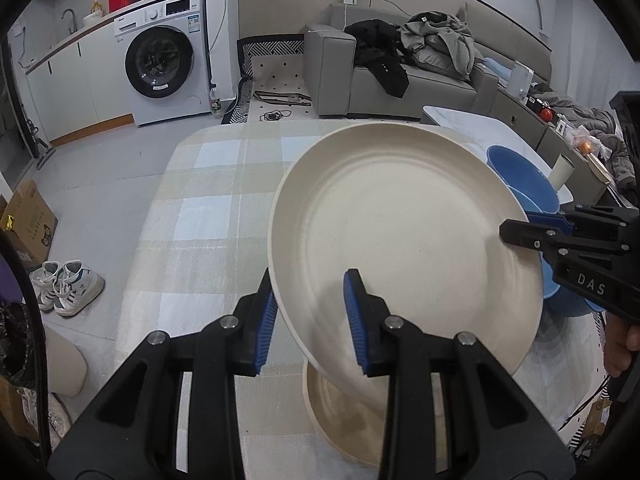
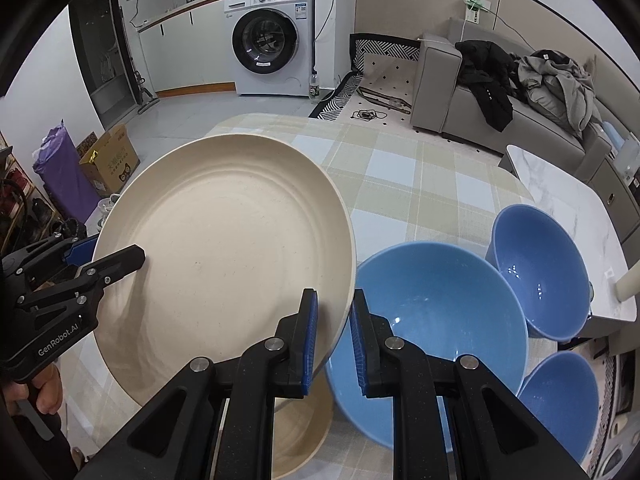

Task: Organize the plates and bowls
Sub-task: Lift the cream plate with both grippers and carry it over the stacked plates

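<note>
Between my two grippers a cream plate (image 1: 400,240) hangs tilted above the checked table (image 1: 208,216); my left gripper (image 1: 312,320) pinches its rim at lower centre of the left view; my right gripper (image 2: 333,336) clamps the opposite rim, jaws narrow; a second plate (image 1: 344,420) lies beneath; three blue bowls (image 2: 432,320) sit at lower right in the right view.

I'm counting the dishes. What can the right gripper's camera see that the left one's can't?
Only the right view shows three blue bowls in full, and a purple bag. Only the left view shows white sneakers. Both show the cream plate, held at opposite rims by the left gripper and right gripper, with another plate beneath.
</note>
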Action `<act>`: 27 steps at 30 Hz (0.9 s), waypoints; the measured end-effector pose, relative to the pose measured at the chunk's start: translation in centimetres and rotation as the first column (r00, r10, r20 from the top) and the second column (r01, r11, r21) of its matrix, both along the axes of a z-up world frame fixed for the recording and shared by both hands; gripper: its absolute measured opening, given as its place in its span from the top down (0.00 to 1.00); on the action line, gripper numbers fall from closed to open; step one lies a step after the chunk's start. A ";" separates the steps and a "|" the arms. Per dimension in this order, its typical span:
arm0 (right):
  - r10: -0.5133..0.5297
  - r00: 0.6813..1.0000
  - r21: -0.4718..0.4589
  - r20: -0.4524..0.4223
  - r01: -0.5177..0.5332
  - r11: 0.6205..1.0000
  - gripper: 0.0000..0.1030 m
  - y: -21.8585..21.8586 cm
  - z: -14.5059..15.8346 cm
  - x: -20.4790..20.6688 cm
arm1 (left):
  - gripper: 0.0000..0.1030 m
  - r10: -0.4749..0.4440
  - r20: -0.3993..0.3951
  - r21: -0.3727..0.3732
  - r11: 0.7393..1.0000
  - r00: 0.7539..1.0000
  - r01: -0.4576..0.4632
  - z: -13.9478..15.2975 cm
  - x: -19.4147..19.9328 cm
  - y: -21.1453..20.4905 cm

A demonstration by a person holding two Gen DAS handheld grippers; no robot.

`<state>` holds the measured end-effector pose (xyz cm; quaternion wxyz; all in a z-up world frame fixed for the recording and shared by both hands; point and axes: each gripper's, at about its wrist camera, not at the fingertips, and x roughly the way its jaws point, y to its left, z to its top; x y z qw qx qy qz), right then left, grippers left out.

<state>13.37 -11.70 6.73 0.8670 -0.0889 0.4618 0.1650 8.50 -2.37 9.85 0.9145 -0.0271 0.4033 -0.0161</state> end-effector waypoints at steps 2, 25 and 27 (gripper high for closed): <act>-0.002 1.000 0.006 0.004 0.002 1.000 0.84 0.0 0.1 -0.7 | 0.72 -0.002 0.004 0.001 1.000 1.000 0.002 0.2 -0.7 -0.2; -0.014 0.999 0.027 0.033 0.013 1.000 0.84 -0.1 -0.5 -5.4 | 0.72 -0.036 0.018 -0.026 0.999 0.999 0.037 -0.6 -5.7 0.4; -0.018 0.999 0.028 0.030 0.017 0.999 0.84 -0.2 -0.8 -5.6 | 0.72 -0.042 0.015 -0.035 0.998 0.999 0.043 -0.9 -5.8 0.5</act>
